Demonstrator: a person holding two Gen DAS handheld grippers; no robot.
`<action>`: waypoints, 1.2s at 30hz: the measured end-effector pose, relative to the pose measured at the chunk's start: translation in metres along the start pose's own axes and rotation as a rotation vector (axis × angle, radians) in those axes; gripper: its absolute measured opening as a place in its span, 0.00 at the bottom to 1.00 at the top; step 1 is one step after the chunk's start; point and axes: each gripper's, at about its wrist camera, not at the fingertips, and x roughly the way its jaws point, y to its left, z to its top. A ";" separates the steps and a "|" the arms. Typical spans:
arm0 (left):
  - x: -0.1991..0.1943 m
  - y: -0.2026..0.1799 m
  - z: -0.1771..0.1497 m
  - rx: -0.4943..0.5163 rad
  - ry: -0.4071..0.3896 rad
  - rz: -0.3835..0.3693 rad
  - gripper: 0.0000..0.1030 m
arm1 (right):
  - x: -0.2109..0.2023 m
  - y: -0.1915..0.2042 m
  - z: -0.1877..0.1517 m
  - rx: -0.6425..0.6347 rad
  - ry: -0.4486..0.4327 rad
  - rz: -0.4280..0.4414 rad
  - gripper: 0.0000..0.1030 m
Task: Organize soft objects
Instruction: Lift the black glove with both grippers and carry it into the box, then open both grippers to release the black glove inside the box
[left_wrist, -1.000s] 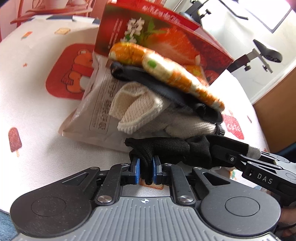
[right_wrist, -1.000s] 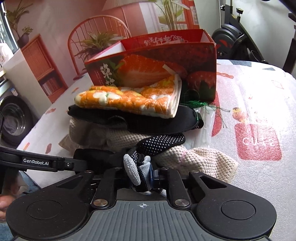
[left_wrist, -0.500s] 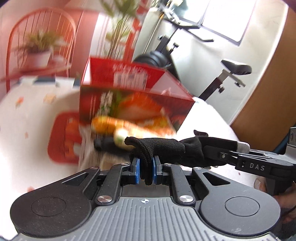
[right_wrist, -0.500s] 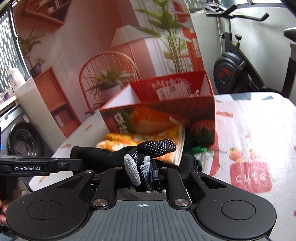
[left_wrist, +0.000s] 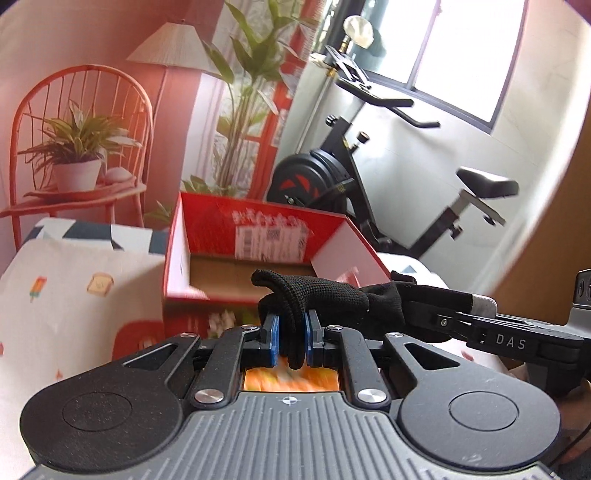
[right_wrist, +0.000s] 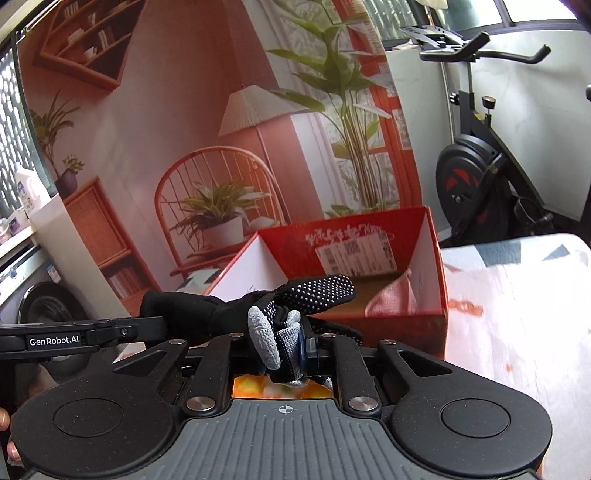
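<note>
Table (left_wrist: 74, 295), red box (left_wrist: 258, 236) beyond black glove (left_wrist: 321, 295)

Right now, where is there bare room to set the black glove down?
The red box shows bare cardboard floor left and centre; pink fabric fills its right corner. Tablecloth left of the box is free. Both claws pinch the glove.

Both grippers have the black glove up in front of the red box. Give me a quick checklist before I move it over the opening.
1. Left gripper shut on black knit glove: ok.
2. Right gripper shut on the glove's grey-tipped finger end: ok.
3. Open red cardboard box ahead, top open: ok.
4. Glove clear of the pile below: cannot tell.
5. Room inside the box: ok; only a pink cloth shows in one corner.
6. Glove hangs above box rim: cannot tell.
</note>
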 end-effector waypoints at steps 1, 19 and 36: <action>0.004 0.002 0.006 -0.004 -0.003 0.005 0.14 | 0.007 -0.001 0.008 -0.005 0.001 -0.004 0.14; 0.111 0.048 0.051 -0.087 0.153 0.085 0.14 | 0.143 -0.032 0.049 -0.006 0.173 -0.080 0.14; 0.137 0.050 0.036 -0.036 0.224 0.061 0.44 | 0.162 -0.049 0.034 -0.027 0.224 -0.161 0.33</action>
